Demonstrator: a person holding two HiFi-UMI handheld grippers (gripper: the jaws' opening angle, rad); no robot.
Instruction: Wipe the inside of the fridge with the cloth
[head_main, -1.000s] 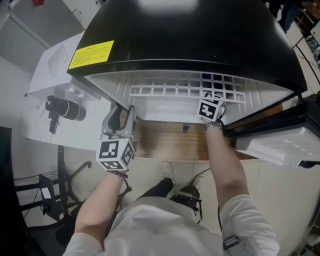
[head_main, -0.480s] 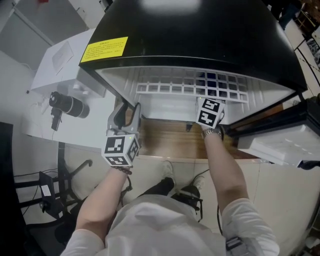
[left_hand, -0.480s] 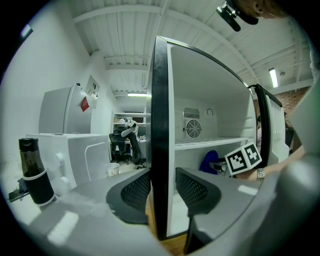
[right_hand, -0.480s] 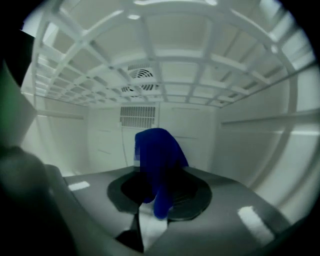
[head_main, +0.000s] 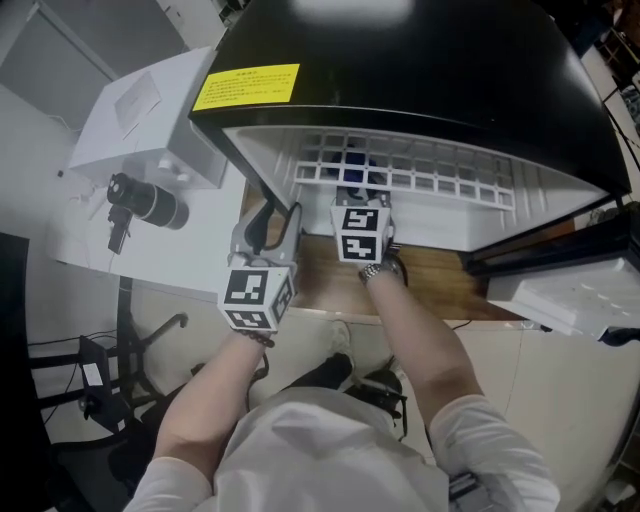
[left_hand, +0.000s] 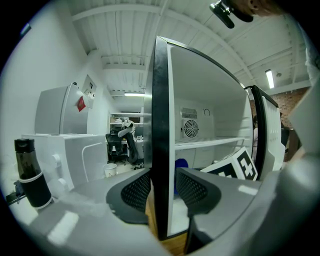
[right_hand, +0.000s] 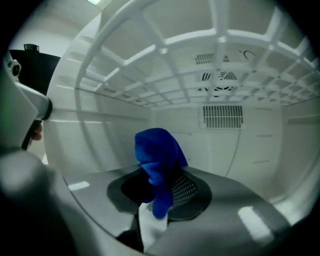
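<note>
The black fridge (head_main: 420, 60) stands open, its inside white, with a white wire shelf (head_main: 440, 180) across it. My right gripper (right_hand: 159, 187) reaches in under that shelf (right_hand: 200, 75), towards the left part, and is shut on a bunched blue cloth (right_hand: 157, 150). From the head view the cloth (head_main: 354, 165) shows through the shelf bars beyond the right gripper (head_main: 358, 192). My left gripper (head_main: 268, 225) is at the fridge's left front edge. Its jaws (left_hand: 162, 187) are shut on the side wall (left_hand: 160, 100), one pad on each face.
The fridge door (head_main: 560, 290) hangs open at the right. A white cabinet (head_main: 140, 110) with a black cylindrical object (head_main: 145, 200) stands left of the fridge. Vent grilles (right_hand: 222, 117) sit on the fridge's back wall. A wooden surface (head_main: 440, 290) lies below the opening.
My right gripper has swept the blue cloth from the right part of the fridge to the left part. The left gripper has kept its hold on the side wall.
</note>
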